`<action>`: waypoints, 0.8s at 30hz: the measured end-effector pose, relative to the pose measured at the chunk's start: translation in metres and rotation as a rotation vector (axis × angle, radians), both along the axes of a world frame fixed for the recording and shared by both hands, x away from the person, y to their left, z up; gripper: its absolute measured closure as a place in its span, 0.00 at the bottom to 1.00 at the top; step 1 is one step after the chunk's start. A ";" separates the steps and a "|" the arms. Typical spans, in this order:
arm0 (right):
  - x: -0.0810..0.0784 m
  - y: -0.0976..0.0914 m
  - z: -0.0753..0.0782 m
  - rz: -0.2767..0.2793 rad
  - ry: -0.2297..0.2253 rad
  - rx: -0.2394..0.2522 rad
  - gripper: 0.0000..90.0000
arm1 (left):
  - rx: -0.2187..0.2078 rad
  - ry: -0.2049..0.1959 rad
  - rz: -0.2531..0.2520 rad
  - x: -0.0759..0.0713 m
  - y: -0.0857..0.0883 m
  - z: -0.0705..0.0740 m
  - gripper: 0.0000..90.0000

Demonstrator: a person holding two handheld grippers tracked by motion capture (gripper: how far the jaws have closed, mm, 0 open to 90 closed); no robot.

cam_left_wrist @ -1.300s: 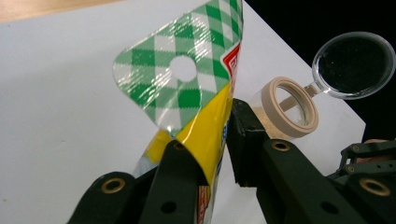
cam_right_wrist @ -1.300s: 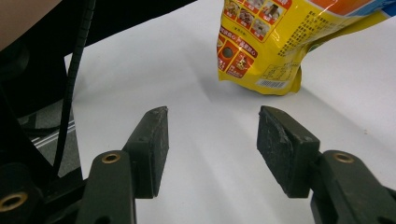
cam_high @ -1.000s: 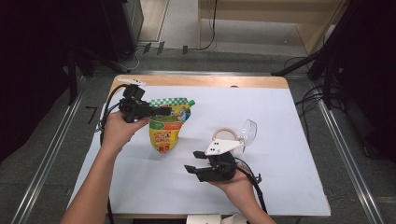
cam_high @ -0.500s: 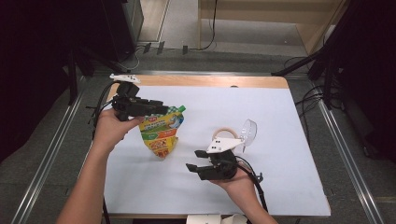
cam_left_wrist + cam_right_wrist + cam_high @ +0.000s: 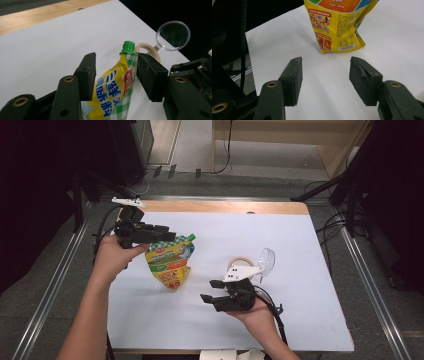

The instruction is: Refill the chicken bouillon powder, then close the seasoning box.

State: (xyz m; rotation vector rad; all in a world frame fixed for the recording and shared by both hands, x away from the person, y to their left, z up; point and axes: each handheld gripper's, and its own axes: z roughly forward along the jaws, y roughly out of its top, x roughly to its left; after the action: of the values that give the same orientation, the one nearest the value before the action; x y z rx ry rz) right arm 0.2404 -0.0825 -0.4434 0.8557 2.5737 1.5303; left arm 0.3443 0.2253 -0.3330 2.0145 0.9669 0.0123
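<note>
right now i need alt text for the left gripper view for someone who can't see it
A yellow spouted pouch with a green cap stands between the left tongs, whose jaws have just been opening and stand clear of it. Behind it on the white table lie a tan ring and a round magnifying glass.
</note>
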 end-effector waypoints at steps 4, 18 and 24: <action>0.001 -0.001 0.002 -0.001 0.010 -0.001 0.51 | -0.021 -0.009 0.015 -0.002 0.004 0.003 0.50; 0.004 -0.011 0.017 -0.004 0.004 -0.017 0.52 | -0.042 -0.017 0.065 -0.004 0.027 0.011 0.45; 0.007 -0.017 0.025 0.001 0.003 -0.032 0.52 | -0.017 -0.011 0.105 -0.003 0.035 0.008 0.43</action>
State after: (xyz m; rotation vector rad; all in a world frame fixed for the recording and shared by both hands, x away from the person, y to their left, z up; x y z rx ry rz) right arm 0.2474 -0.0993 -0.4186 0.8542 2.5941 1.4849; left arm 0.3415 0.2605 -0.3245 1.9443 1.0611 0.0726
